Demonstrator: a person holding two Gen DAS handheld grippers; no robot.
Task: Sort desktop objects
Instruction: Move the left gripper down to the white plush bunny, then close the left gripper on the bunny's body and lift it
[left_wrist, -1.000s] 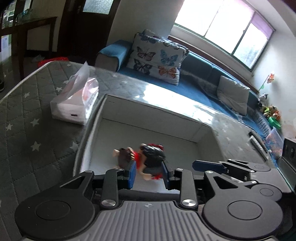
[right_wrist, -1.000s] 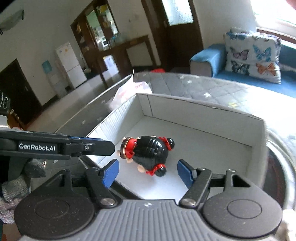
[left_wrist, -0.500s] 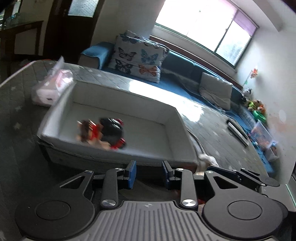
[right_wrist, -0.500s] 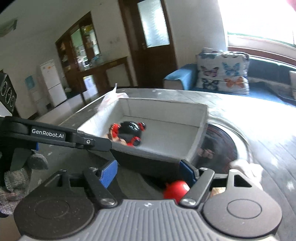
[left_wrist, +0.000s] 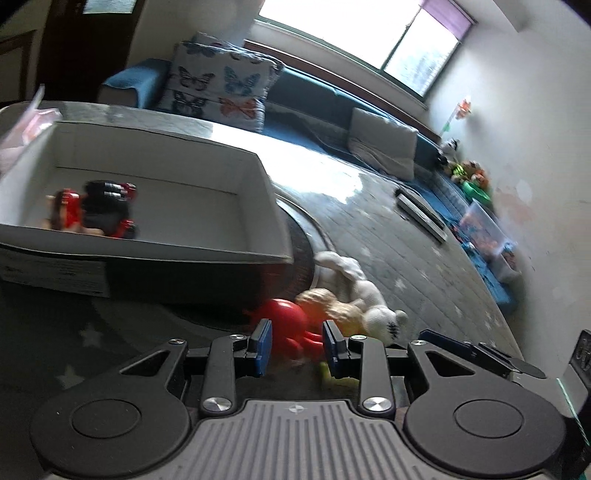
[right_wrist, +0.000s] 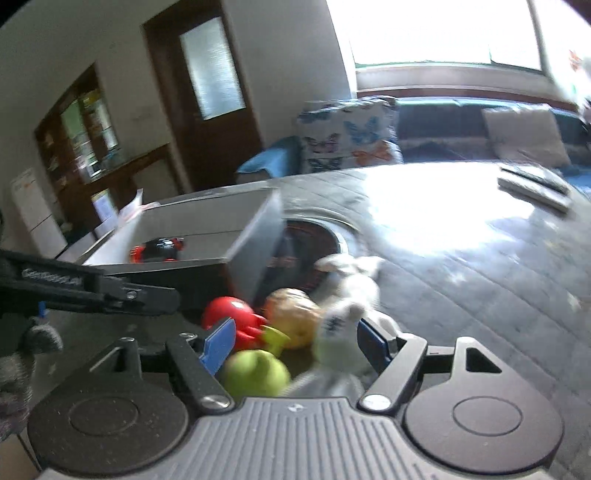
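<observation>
A white box (left_wrist: 273, 206) stands on the grey star-patterned tabletop with a black-and-red doll (left_wrist: 96, 212) lying inside; the box (right_wrist: 255, 225) and doll (right_wrist: 159, 249) also show in the right wrist view. Just outside it lies a pile of toys: a red toy (left_wrist: 286, 317), a tan plush (left_wrist: 332, 304) and a white plush rabbit (left_wrist: 354, 280). My left gripper (left_wrist: 297, 345) is open, its fingers on either side of the red toy. My right gripper (right_wrist: 295, 341) is open over the pile, with a green apple (right_wrist: 255, 373), the red toy (right_wrist: 229, 312), tan plush (right_wrist: 291, 314) and white rabbit (right_wrist: 347, 302) between its fingers.
A tissue pack (left_wrist: 26, 125) sits behind the box at far left. Two remote controls (left_wrist: 421, 212) lie on the table at right. A round dark inset (left_wrist: 301, 243) is in the tabletop beside the box. A blue sofa with cushions (left_wrist: 218, 85) runs behind the table.
Both grippers have pulled back from the box and swung right to the toy pile. The doll was let go and stays in the box. The left gripper has opened slightly wider.
</observation>
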